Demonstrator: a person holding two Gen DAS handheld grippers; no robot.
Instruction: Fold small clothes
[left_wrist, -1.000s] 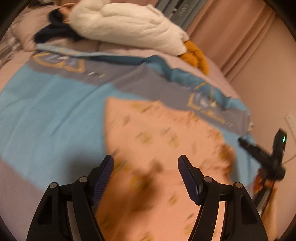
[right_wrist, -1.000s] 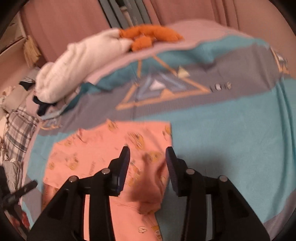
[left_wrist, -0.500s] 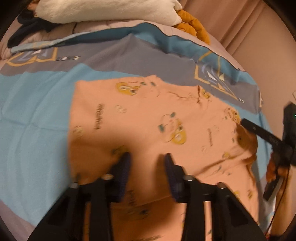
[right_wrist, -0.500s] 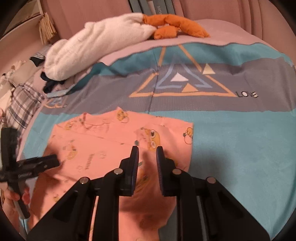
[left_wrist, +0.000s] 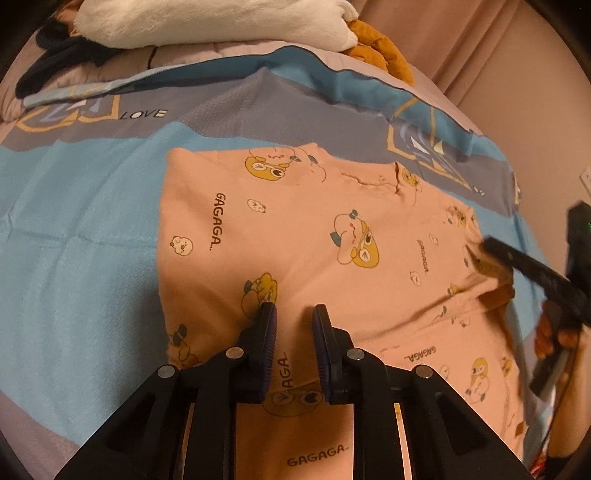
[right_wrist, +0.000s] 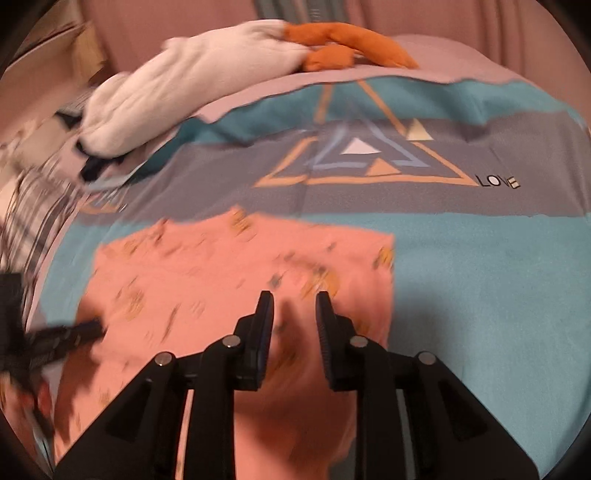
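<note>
Shirt (left_wrist: 314, 236), peach w/ cartoon print, lies flat on bedspread (left_wrist: 81, 236), roughly mid-bed. Its far edge runs just short of the grey band w/ "LOVE" text; one side edge straight and clean against open blue cloth.

L gripper (left_wrist: 294, 317) over shirt's near part, jaws narrow, just been closing; peach cloth shows in the gap but whether pads pinch it – cannot tell.

R gripper (right_wrist: 294, 308) over shirt near its other side edge, jaws narrow w/ a slim gap, just eased open a bit after closing; view blurred, cloth rises between pads, grip cannot tell. In L view it sits at shirt's far corner, a hand under it.

Room: wide bare blue bedspread beside shirt on both sides. White blanket (right_wrist: 192, 85) and orange plush (right_wrist: 343, 44) well beyond far edge, at bed head.
</note>
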